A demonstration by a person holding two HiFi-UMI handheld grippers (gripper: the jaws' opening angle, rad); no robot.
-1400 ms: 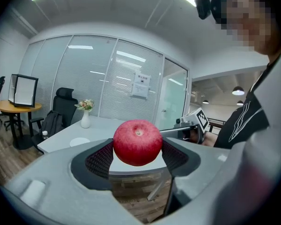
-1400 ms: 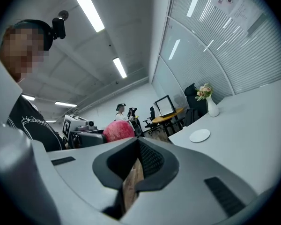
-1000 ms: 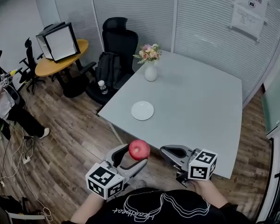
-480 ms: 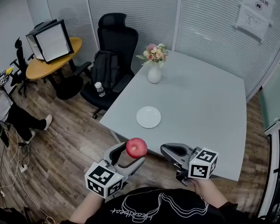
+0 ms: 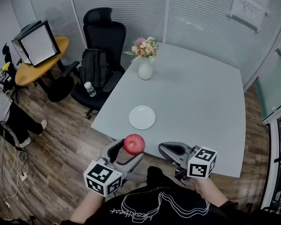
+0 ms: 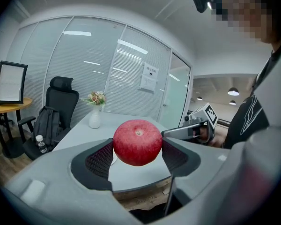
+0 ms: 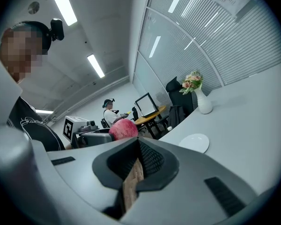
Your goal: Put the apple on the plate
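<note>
- My left gripper [image 5: 127, 156], held level just short of the matte grey table's [image 5: 201, 102] near edge, clamps a smooth round red apple [image 5: 134, 144] in its ribbed black jaws.
- A flat round white plate [image 5: 142, 117] lies by the table's near left edge.
- My right gripper [image 5: 165, 149], level alongside, is pinched closed on nothing.

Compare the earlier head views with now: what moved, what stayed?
The left gripper carried the apple forward, closer to the plate, about to the near edge of the table. Nothing taken or let go: the apple stays clamped there, the right gripper stays shut and empty, the plate lies unmoved.
</note>
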